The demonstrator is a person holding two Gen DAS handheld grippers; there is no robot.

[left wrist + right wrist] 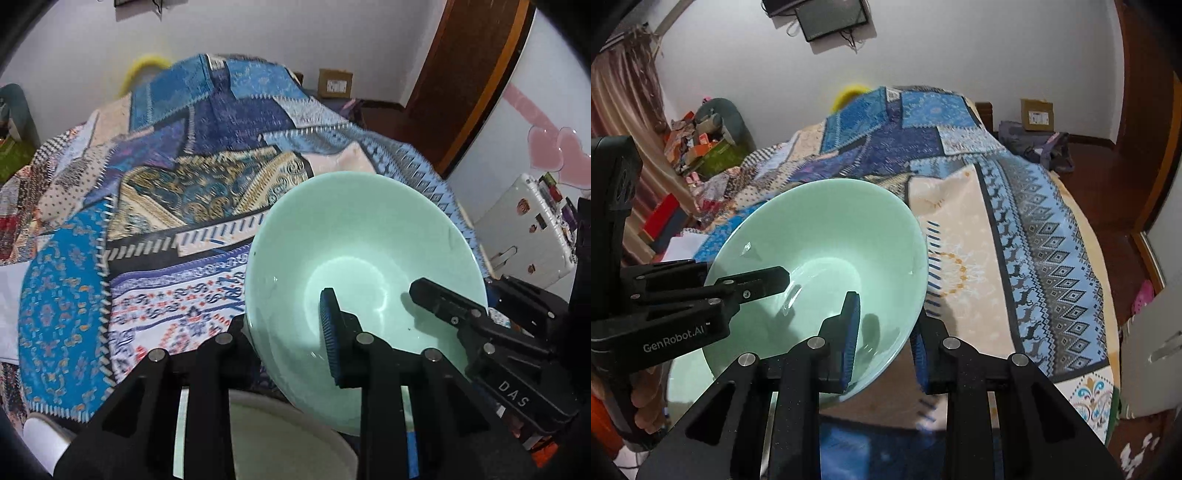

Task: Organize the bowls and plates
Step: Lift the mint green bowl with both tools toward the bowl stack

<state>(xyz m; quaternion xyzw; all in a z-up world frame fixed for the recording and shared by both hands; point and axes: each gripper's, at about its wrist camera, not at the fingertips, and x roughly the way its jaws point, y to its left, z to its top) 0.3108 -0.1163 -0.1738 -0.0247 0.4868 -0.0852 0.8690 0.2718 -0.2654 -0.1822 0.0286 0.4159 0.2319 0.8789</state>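
The green bowl is held clear of the patchwork cloth, tilted so that its mouth is turned toward both cameras, and it is carried by two grips on opposite sides of its rim. The left claw is clenched on the bowl's near-left rim, with one blue-padded finger inside the bowl and the other outside its wall; the right claw is clenched likewise on the bowl's near-right rim, with the wall pinched between its pads. Directly beneath the bowl a white dish is seen, and beside that, also under the bowl, a pale green edge is glimpsed; whether that edge belongs to a plate or to another bowl cannot be told. The step in hand is judged to be the carrying of the bowl toward a stack of like pieces. It is done well if both grips are moved together, so that the rim is not twisted or pulled apart between them, since a glazed wall is likely to slip out of a shallow pinch. The bowl is best levelled before it is lowered, and its foot is best centred over whatever is to receive it. Neither grip should be loosened until the bowl's weight is fully borne from beneath, and the two should then be released together so that the bowl is not tipped
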